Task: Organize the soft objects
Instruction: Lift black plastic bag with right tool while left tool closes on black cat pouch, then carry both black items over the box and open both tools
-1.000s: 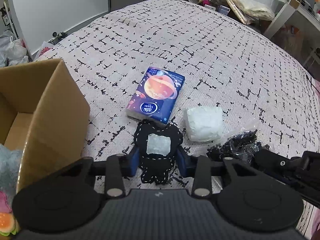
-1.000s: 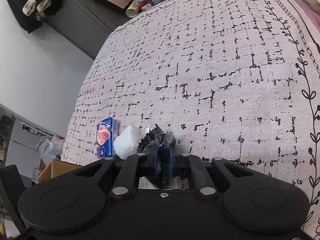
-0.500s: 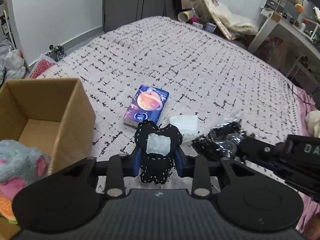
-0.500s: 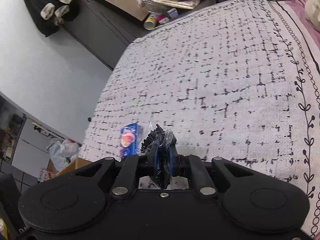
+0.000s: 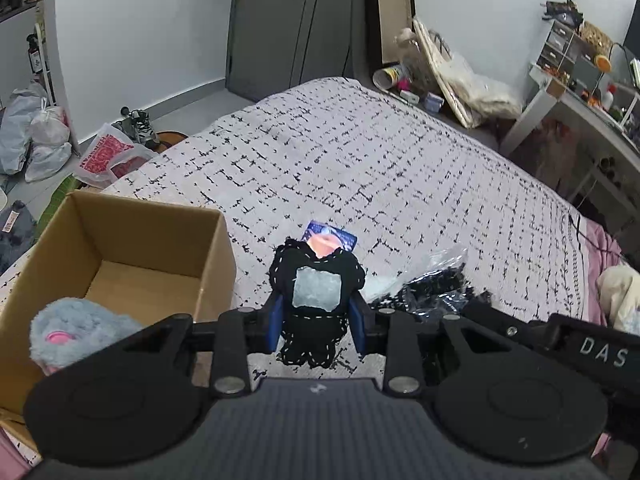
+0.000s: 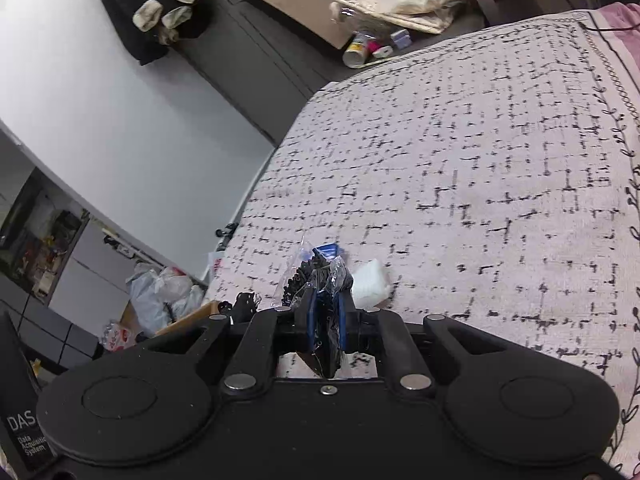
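Both grippers are now lifting higher above the bed (image 5: 400,168); the left gripper (image 5: 316,316) is clamping the black plush toy (image 5: 316,300), the right gripper (image 6: 325,320) is pinching the clear bag of black items (image 6: 316,280). The cardboard box (image 5: 132,232) is coming more into view at left; I judge that dropping them inside is coming next.

The right gripper (image 6: 325,312) pinches a crinkly clear plastic bag of black items (image 6: 316,280); a white soft packet (image 6: 372,284) lies at one o'clock.

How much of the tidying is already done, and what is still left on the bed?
Done: a grey plush toy already sits in the cardboard box. In hand: the left gripper is shut on a black stitched soft toy, and the right gripper is shut on a clear bag of black items, both lifted off the bed. Left: the blue tissue pack and the white soft packet lie on the cover.
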Tool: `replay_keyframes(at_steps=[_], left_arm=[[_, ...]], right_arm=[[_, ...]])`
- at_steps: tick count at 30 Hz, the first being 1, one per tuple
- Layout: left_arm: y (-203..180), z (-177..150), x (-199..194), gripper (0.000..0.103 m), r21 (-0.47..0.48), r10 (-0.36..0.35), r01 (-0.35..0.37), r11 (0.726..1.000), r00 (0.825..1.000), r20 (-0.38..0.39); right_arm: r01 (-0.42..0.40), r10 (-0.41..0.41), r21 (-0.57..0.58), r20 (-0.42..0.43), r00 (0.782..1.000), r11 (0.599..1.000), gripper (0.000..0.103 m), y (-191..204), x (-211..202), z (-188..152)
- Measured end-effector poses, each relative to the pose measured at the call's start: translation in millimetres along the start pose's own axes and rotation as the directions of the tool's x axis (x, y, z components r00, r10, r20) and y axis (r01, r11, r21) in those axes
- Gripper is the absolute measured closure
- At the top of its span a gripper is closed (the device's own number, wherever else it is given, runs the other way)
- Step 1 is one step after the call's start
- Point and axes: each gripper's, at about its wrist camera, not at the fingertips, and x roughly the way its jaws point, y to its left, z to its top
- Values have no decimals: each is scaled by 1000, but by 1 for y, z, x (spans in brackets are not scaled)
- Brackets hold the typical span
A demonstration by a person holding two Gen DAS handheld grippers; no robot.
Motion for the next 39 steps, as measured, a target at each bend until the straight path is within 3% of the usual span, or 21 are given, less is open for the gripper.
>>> replay_keyframes(at_steps=[10, 17, 39], left_arm=[[34, -1, -22, 70, -47, 31, -31, 998, 999, 13], [59, 10, -39, 70, -82, 48, -45, 996, 998, 34], [138, 14, -43, 70, -244, 63, -48, 969, 997, 55]], right_arm=[[-52, 54, -64, 32, 998, 997, 92, 22, -5, -5], [-106, 106, -104, 0, 994, 989, 92, 44, -3, -12], [-136, 139, -208, 3, 990, 969, 92, 99, 17, -38]])
